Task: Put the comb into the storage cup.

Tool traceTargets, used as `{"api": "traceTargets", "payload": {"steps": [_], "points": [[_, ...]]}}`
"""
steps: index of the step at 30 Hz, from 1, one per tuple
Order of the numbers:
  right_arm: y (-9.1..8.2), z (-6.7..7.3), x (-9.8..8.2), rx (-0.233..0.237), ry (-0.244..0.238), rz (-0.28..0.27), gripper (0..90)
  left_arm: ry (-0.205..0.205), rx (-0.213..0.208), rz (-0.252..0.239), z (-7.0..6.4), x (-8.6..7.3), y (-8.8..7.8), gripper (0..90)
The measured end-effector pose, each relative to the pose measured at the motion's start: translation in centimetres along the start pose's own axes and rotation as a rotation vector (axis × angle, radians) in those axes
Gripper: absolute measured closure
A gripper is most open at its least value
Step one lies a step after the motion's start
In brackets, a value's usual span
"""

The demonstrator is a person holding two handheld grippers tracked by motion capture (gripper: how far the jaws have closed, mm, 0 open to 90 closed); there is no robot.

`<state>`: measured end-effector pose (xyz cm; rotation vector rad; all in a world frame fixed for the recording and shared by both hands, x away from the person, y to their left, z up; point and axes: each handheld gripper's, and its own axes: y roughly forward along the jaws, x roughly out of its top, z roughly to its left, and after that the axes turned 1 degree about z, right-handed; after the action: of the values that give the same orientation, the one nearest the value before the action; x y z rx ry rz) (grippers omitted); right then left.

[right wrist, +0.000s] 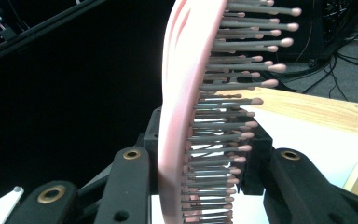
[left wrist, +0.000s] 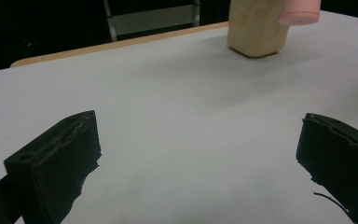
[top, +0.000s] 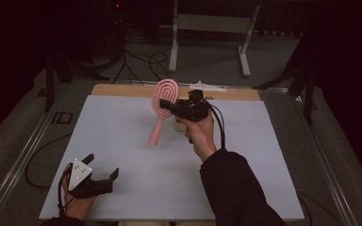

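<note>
Right gripper [top: 169, 107] clamped on pink hairbrush [top: 161, 104] by its head, up over the counter [top: 122, 141]; left gripper [top: 102, 168] gaping, empty (parked). Better keep squeezing steady, handle dangling

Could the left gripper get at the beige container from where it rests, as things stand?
Probably yes: left gripper sits open, with bare white table between it and the beige container; only the pink hairbrush, held in the right gripper, hangs above.

place: lab-style recording room | signs: dark curtained walls; floor cables [top: 136, 61] beyond the jaws; metal frame stand [top: 212, 28]; white-topped table [top: 122, 141] beneath the jaws
</note>
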<state>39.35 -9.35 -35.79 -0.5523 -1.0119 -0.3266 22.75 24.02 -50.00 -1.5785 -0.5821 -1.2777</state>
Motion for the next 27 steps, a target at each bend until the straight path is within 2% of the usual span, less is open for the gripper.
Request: {"api": "traceTargets", "payload": {"steps": [10, 16, 27], "points": [[0.4, -0.6, 1.0, 0.009, 0.026, -0.016, 63.7, 0.003, -0.002, 0.001, 0.0, 0.0, 0.0, 0.3], [0.4, -0.8, 1.5, 0.016, 0.023, -0.035, 63.7, 0.005, -0.001, 0.002, -0.1, 0.0, 0.0, 0.4], [0.5, -1.5, 2.4, 0.001, 0.037, -0.054, 63.7, 0.006, -0.001, 0.003, -0.1, 0.0, 0.1, 0.4]]}}
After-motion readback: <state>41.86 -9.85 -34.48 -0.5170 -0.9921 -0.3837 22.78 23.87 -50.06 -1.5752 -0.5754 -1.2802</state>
